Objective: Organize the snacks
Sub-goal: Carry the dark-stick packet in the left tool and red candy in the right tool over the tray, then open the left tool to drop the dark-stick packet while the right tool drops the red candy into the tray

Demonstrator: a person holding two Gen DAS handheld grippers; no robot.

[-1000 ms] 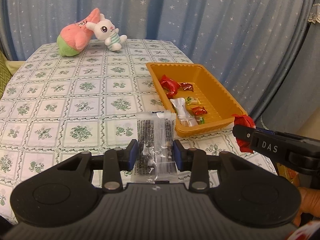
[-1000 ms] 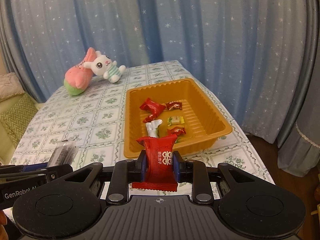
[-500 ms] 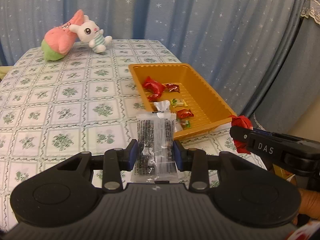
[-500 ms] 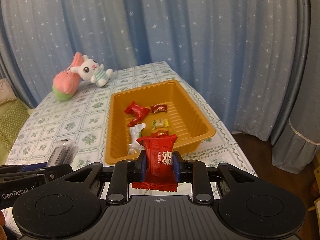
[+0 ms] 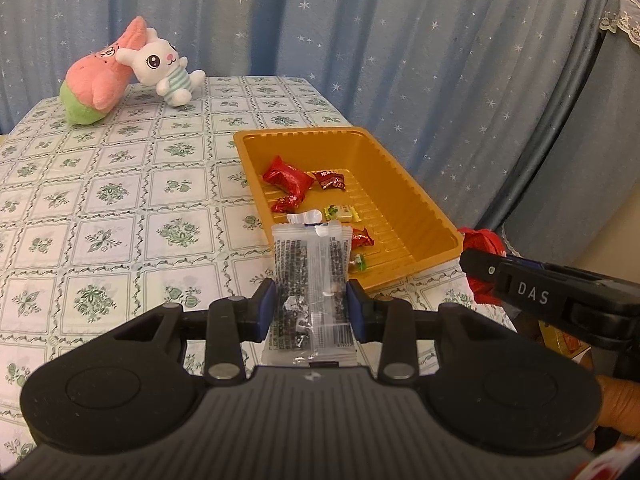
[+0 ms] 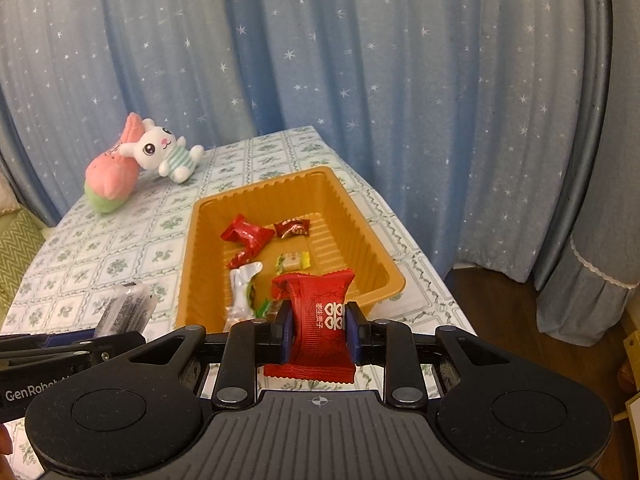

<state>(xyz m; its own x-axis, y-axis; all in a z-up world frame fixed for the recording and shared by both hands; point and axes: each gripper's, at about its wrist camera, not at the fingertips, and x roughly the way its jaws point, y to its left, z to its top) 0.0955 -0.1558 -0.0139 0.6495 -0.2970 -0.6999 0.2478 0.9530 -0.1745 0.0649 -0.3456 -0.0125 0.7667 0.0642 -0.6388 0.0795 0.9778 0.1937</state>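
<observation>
My left gripper [image 5: 311, 310] is shut on a clear packet of black snack [image 5: 310, 268], held above the table just short of the near left corner of the orange tray [image 5: 404, 184]. My right gripper [image 6: 319, 334] is shut on a red candy packet [image 6: 320, 316], held above the tray's near rim [image 6: 384, 288]. The tray holds several wrapped candies, red [image 6: 248, 234], yellow-green [image 6: 294, 260] and white [image 6: 242, 288]. The right gripper with its red packet [image 5: 482, 242] shows at the right of the left wrist view. The left gripper's clear packet [image 6: 128, 310] shows at the lower left of the right wrist view.
A pink plush [image 5: 100, 80] and a white bunny plush [image 5: 166, 68] lie at the table's far left. Blue star curtains [image 6: 360, 60] hang behind. The table's right edge [image 6: 420, 256] drops to a wooden floor close to the tray.
Both grippers have moved forward toward the tray with their packets still held. The tray appears closer and more centred in both views.
</observation>
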